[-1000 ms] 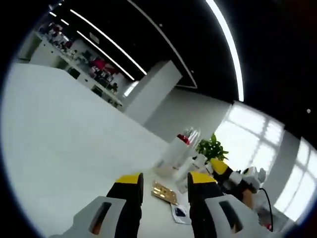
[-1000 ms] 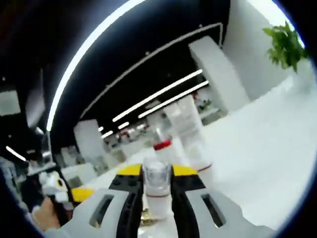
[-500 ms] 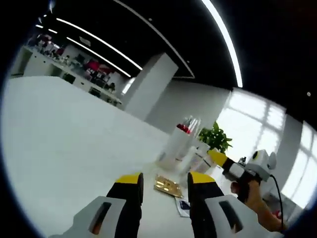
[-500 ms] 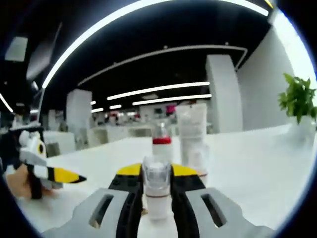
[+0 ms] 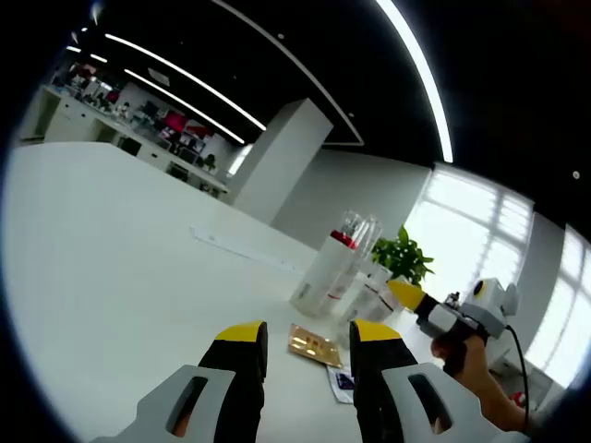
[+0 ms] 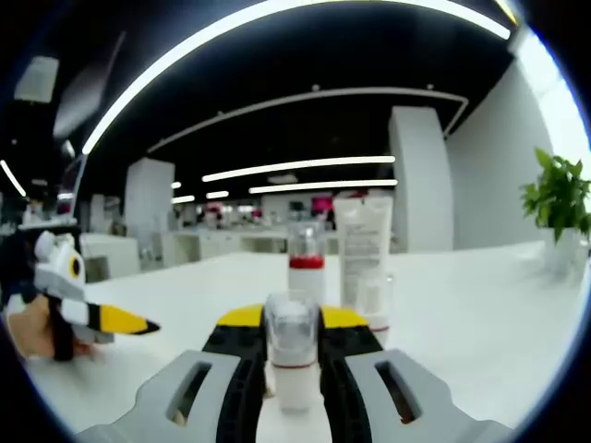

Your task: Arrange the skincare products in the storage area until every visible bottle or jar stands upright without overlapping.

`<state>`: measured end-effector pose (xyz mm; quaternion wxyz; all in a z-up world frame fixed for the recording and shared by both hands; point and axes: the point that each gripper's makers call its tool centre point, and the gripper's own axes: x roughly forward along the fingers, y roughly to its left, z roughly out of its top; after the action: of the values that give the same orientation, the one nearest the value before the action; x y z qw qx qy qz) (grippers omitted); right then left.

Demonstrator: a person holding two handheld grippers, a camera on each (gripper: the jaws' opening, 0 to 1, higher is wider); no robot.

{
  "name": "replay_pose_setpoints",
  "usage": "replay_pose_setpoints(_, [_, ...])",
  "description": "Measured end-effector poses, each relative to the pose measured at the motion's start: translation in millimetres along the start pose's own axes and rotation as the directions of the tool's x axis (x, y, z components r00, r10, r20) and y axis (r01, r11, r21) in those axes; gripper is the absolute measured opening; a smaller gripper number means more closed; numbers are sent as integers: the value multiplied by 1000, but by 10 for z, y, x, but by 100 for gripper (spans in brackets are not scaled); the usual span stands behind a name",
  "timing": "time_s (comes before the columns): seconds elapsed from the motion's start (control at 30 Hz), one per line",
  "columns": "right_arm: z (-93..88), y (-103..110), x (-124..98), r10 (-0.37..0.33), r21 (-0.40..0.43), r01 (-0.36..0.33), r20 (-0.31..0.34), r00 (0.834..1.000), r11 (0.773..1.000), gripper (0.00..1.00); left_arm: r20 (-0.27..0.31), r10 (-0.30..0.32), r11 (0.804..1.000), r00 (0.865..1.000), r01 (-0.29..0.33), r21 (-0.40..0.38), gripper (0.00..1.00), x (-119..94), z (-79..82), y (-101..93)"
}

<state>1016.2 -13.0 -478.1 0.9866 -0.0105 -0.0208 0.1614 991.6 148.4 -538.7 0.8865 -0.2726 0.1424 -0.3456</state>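
Bottom centre of the right gripper view: right gripper (image 6: 293,343) is clamped on one small clear-capped bottle (image 6: 293,362), upright between the yellow-tipped jaws, its base low over the white table (image 6: 480,323). Just behind it, mid-frame, stand two more products: one red-collared bottle (image 6: 306,266) and, to its right, one white tube (image 6: 363,247) standing on its cap. At the left edge, the left gripper (image 6: 78,305) shows with a hand (image 6: 32,330) on it; can't tell its jaw state from here. One potted plant (image 6: 558,208) sits at the right edge.

Bottom centre of the left gripper view: left gripper (image 5: 307,340) has jaws apart, nothing between them. Just beyond the tips lie one gold flat packet (image 5: 312,346) and one small dark-printed sachet (image 5: 341,382) on the table. Further up, right of centre, the upright cluster: the red-collared bottle, the tube; exact count blurred. Lower right, the right gripper comes in.
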Motion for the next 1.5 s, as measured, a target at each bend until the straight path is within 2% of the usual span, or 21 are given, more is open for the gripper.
replay_pose_setpoints(0.47, [68, 9, -36, -2, -9, 2, 34, 999, 1000, 21, 0, 6, 1000, 1000, -6, 0, 36, 13, -10, 15])
replay_pose_setpoints(0.63, [24, 46, -11, 5, -20, -5, 13, 1000, 1000, 21, 0, 7, 1000, 1000, -7, 0, 36, 12, -9, 21])
replay_pose_setpoints(0.83, [50, 72, 9, 11, -32, -11, 8, 1000, 999, 21, 3, 7, 1000, 1000, -7, -1, 36, 3, 4, 27])
replay_pose_setpoints(0.97, [110, 77, 31, 8, -42, -7, 25, 1000, 999, 21, 2, 7, 1000, 1000, -7, -4, 36, 0, 8, 32])
replay_pose_setpoints(1.5, [100, 40, 130, 5, -47, -4, 27, 1000, 999, 22, 4, 14, 1000, 1000, -14, -7, 36, -3, 17, 66])
